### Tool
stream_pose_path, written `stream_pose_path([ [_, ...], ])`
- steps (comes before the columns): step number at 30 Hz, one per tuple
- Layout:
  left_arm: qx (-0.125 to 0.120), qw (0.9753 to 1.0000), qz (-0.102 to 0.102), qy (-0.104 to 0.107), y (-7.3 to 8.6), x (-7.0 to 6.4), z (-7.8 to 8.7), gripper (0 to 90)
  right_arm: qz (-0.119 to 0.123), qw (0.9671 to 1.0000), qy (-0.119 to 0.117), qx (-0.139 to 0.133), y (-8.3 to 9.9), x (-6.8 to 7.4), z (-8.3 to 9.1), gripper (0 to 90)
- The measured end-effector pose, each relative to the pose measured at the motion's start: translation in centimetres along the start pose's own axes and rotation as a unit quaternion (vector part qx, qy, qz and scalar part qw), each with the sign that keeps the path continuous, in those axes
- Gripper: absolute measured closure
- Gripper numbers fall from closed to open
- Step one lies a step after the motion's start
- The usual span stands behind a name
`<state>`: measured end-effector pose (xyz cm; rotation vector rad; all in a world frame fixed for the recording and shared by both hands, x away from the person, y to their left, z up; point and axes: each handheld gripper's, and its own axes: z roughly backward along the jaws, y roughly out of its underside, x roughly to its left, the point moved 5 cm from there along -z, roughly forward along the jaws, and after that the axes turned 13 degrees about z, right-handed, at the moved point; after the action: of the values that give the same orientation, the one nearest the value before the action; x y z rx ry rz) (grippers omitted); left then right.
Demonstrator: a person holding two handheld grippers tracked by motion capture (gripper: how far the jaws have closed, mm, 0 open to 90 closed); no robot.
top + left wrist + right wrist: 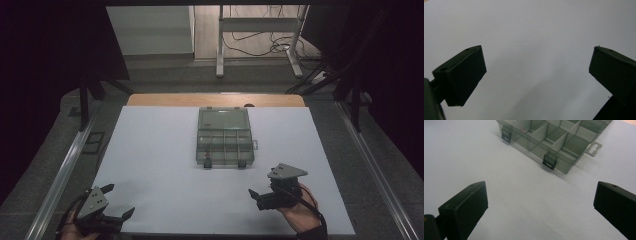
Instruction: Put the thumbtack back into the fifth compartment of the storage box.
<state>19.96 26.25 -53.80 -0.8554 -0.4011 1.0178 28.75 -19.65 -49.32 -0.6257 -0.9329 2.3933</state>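
At the centre of the frame, the compartment box [224, 136] is lying open on white paper [160, 150]. Left gripper [114, 202] and right gripper [258, 194] are waiting, jaws apart. Probably light, stiff, slippery plastic; grip the front latches [549, 162].

The compartment box [225, 136] sits mid-sheet [160, 150], beyond both tools.

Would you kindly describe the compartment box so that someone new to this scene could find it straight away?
Start from the white sheet covering the table; the compartment box lies at its middle, toward the far edge. It is a translucent grey-green plastic case, lid open, split by dividers into small cells, with two dark latches on its near side and a hang tab. The right gripper is nearer to it.
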Motion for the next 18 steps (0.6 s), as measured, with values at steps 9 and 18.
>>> stream_pose_path([
  [9,0.0,1.0,0.004,0.001,0.0,0.0,0.0,1.4,-0.025,0.9994,0.024,-0.009,1.7,-0.4,1.7,0.0],
  [18,-0.003,0.9999,0.012,0.002,0.0,0.2,0.1,1.4,-0.05,0.9974,0.048,-0.019,4.0,-0.8,3.9,0.0],
])
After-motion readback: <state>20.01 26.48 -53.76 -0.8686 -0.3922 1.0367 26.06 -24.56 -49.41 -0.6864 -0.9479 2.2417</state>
